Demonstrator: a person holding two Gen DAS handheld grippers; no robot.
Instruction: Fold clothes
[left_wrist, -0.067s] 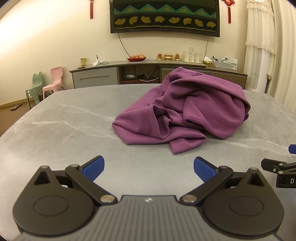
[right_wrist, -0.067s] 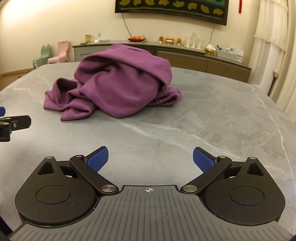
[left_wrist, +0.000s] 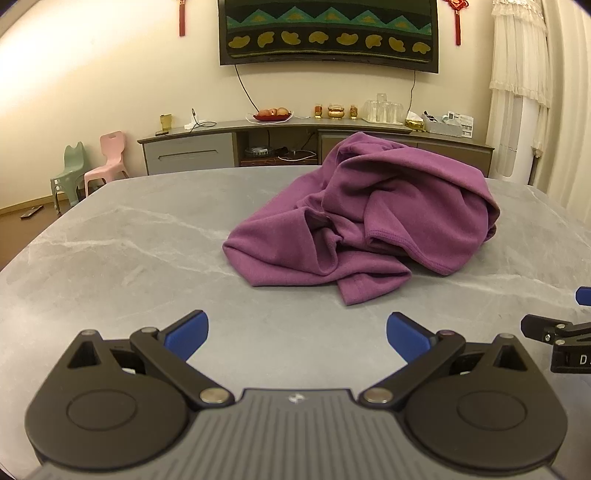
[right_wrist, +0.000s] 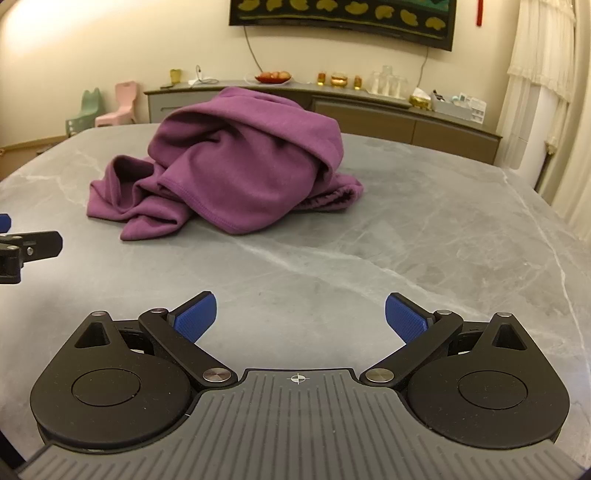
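Hovering low over the near edge of the grey marble-veined table (left_wrist: 110, 251), the left gripper (left_wrist: 297, 334) tilts downward, its blue-padded fingers (left_wrist: 186, 332) spread wide with only bare tabletop between them. The right gripper (right_wrist: 300, 317) is held the same way beside it, jaws fully apart and empty, its textured blue pads (right_wrist: 404, 319) clear of everything. Each tool shows at the edge of the other's view: the right one's black linkage sits at the far right of the left wrist view, the left one's at the far left of the right wrist view.

Farther out, the crumpled purple fleece garment (left_wrist: 365, 218) lies in a heap near the middle of the table, well apart from both grippers. From the left gripper it is ahead and somewhat right; from the right gripper (right_wrist: 243, 162) it is ahead and to the left. A stitched hem curls over the front of the heap, and a loose flap trails toward the near side. Open tabletop separates it from the fingers.

Beyond the table a long grey sideboard (left_wrist: 192, 151) stands against the far wall, carrying a red dish of fruit (left_wrist: 272, 114), glassware and small gold jars. A dark patterned wall hanging (left_wrist: 328, 33) is above it. Two small plastic chairs, green (left_wrist: 68, 173) and pink (left_wrist: 110, 158), stand at far left, and white curtains (left_wrist: 517, 74) fall at far right.
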